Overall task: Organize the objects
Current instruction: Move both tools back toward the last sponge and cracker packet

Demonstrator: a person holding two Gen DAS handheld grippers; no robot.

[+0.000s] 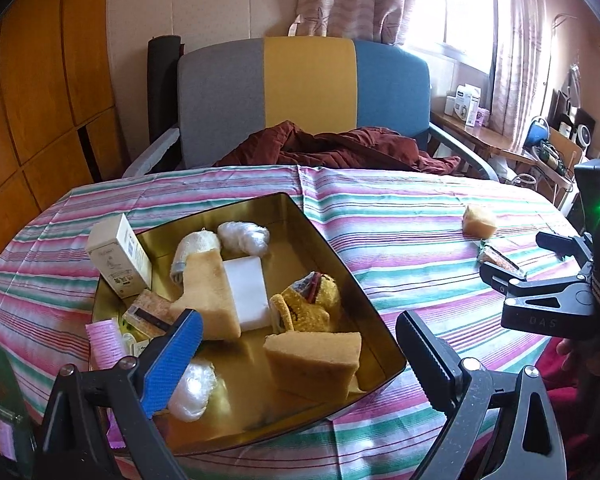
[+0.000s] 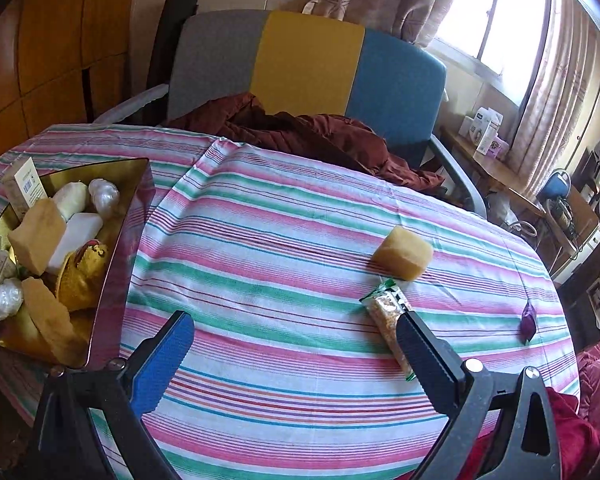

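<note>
A gold metal tin [image 1: 340, 240] sits on the striped tablecloth and holds several items: tan sponges, a white block, a yellow knitted piece and white wrapped bundles. My left gripper [image 1: 300, 340] is open and empty just above its near edge. My right gripper [image 2: 296, 340] is open and empty over the cloth; its right finger is next to a snack bar in clear wrap [image 2: 388, 320]. A tan sponge [image 2: 402, 254] lies just beyond the bar. A small purple piece [image 2: 527, 322] lies at the right. The tin also shows in the right wrist view [image 2: 120, 240].
A cream box [image 1: 118, 260] leans at the tin's left rim, a pink roller [image 1: 104, 342] beside it. A grey, yellow and blue chair [image 1: 308, 88] with a maroon cloth [image 1: 332, 148] stands behind the table. A cluttered side table [image 1: 500, 132] is at the right.
</note>
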